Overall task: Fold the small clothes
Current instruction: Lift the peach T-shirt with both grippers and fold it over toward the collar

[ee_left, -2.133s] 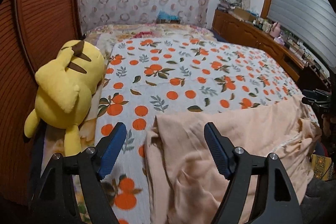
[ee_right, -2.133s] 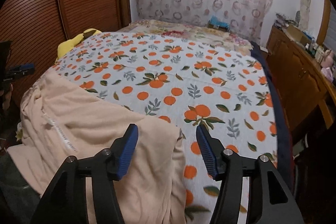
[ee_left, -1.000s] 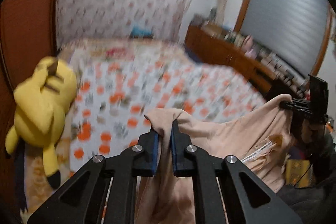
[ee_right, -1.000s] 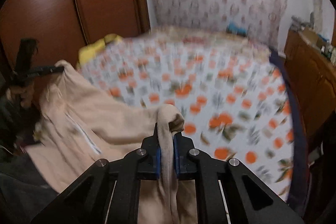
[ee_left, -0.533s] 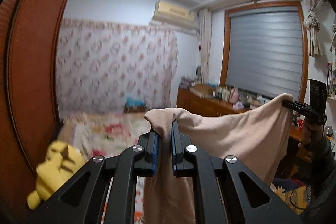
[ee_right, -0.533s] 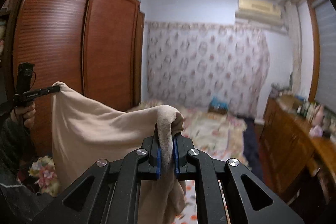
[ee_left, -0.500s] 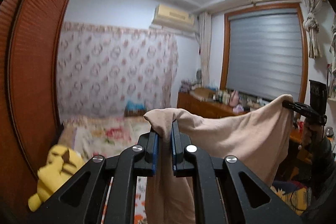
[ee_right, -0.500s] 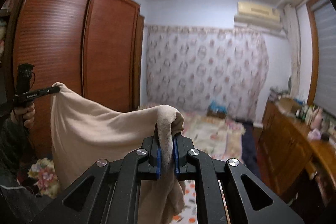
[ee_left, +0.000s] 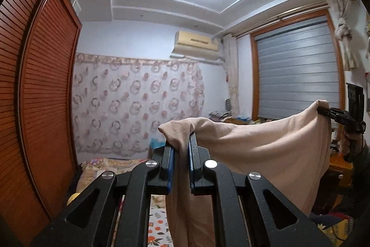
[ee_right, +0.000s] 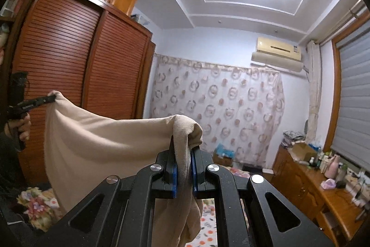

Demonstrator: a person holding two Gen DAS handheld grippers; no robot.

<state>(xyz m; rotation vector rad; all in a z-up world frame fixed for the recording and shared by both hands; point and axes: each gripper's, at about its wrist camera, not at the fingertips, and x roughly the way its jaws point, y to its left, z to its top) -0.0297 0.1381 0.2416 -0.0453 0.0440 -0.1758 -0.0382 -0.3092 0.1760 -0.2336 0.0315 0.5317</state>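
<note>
"Two corners, one in each of my grippers. My left gripper [ee_left: 181, 162] is clenched on a bunched corner of the beige garment [ee_left: 266, 154], the blue pads [ee_left: 171, 168] pinching the cloth between them."

"And your right one?"

"My right gripper [ee_right: 183, 169] is clamped on the other corner the same way, with a fold of cloth spilling over the top of its fingers [ee_right: 172, 168]."

"Where is the garment against the bed?"

"Up in the air above the bed [ee_left: 159, 228], stretched between my two grippers and sagging in the middle. Its lower part hangs down toward the orange-print bedspread; I cannot tell whether the hem touches it."

"What else is around the bed?"

"The wooden wardrobe [ee_right: 76, 66] stands along its left side, the patterned curtain [ee_left: 136, 105] hangs behind its far end, and a wooden dresser [ee_right: 319, 184] with bottles runs along its right side. A bit of a yellow toy [ee_left: 72, 198] peeks out by the bed's left edge."
</note>
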